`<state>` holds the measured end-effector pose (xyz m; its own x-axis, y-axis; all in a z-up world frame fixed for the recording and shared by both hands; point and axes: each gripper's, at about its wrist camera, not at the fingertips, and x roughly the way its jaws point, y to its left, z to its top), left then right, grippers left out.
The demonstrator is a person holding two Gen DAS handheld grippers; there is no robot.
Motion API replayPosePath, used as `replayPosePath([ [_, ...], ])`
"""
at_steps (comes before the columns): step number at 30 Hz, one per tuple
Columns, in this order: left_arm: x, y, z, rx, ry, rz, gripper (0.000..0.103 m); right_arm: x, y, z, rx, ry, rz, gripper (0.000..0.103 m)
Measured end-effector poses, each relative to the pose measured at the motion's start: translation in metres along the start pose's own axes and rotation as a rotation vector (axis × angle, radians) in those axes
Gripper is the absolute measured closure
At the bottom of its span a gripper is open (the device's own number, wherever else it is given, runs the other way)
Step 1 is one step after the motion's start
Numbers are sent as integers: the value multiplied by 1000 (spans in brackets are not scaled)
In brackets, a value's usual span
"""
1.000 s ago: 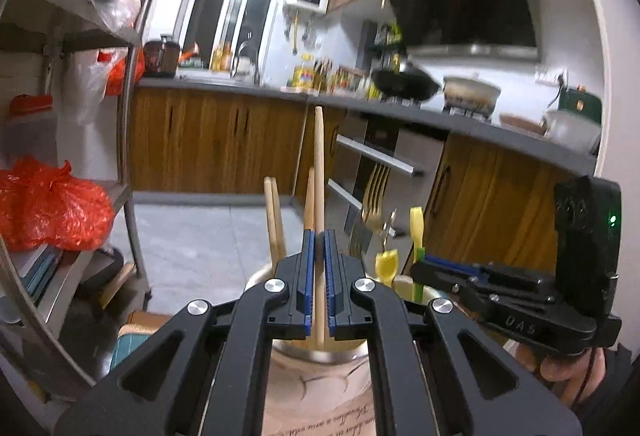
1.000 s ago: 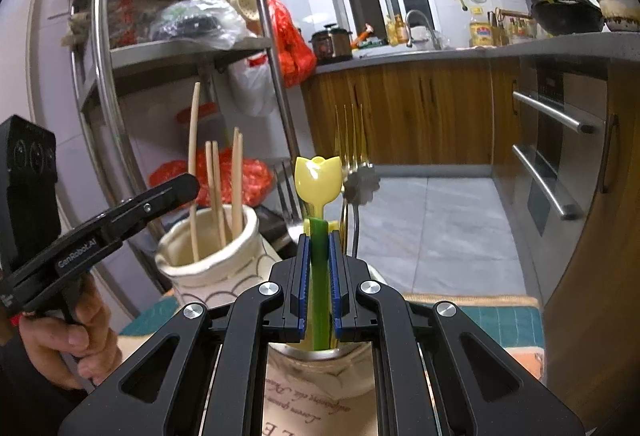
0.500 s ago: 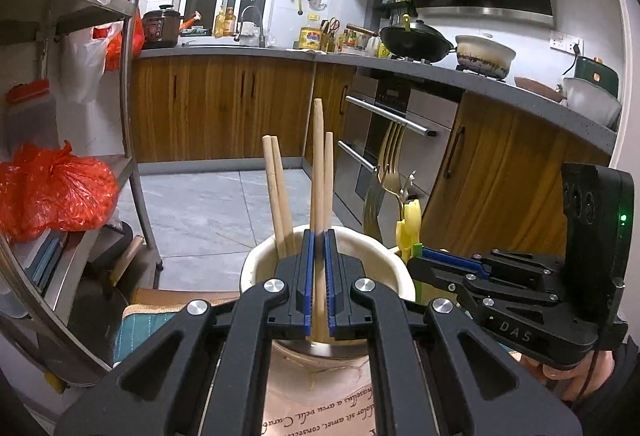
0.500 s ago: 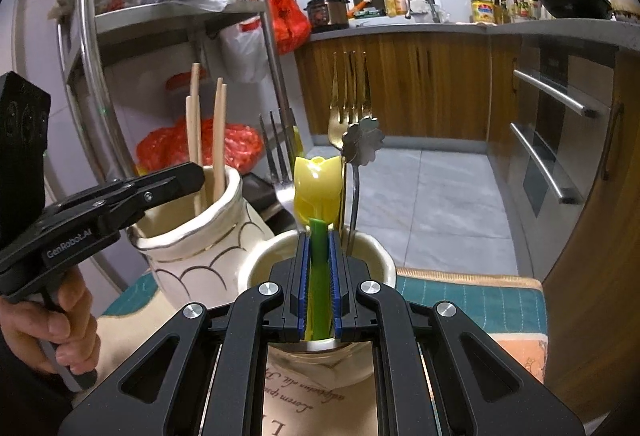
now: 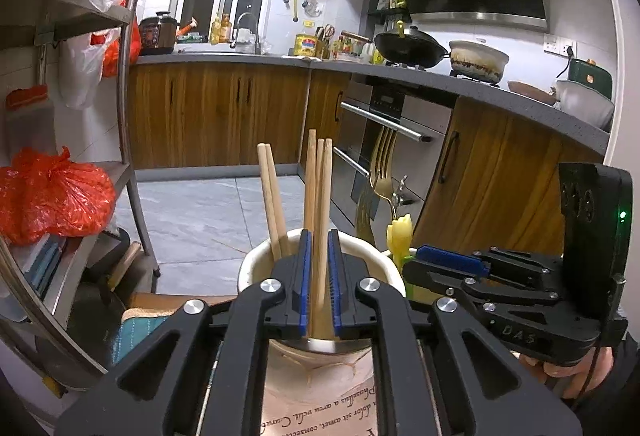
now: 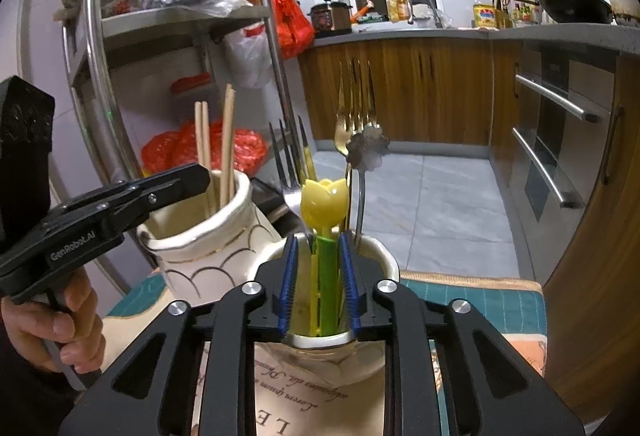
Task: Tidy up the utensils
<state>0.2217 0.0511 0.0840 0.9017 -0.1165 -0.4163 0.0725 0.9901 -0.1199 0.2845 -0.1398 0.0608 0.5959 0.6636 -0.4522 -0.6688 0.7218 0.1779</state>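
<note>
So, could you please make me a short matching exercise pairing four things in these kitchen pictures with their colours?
Things:
1. chopsticks
2. tulip-topped utensil
3. tall fork
4. plastic bag on the shelf

Colours:
A. gold
B. red-orange
C. pale wood
D. yellow and green

Pairs: 1-C, 2-D, 3-A, 4-B

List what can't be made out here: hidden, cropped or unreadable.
- Left wrist view: chopstick lower end, hidden behind the left tongs and in the jar.
- Right wrist view: tulip utensil working end, down inside the cup.
- Both views: mat lettering cropped and upside down; the surface under it is hidden.
</note>
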Motion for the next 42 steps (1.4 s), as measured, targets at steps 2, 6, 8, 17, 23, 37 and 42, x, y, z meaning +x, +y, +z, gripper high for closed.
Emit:
replayPosePath([
  [2,-5,-1,-1,1,-22,-6,73,-5,0,0,-1,-18,5,79],
  [6,-17,-3,-1,18,-64,-11,67,-15,-1,-1,-2,-57,-8,73],
  [8,-23,-3,-2,19,-87,-14,57,-21,-3,-2,3,-82,-19,70],
  [17,-45,-11,-18,79,-161,-8,14,-36,-9,-19,14,-128,-47,43],
  [23,-58,-10,-30,77,-176,1,6,-49,-6,-29,-9,-148,-75,29],
  [37,-72,-6,-59,60,-175,50,6,-69,13,-54,-18,-207,-102,12],
  [42,-77,-5,-69,37,-196,63,6,-76,22,-59,-53,-254,-120,10],
])
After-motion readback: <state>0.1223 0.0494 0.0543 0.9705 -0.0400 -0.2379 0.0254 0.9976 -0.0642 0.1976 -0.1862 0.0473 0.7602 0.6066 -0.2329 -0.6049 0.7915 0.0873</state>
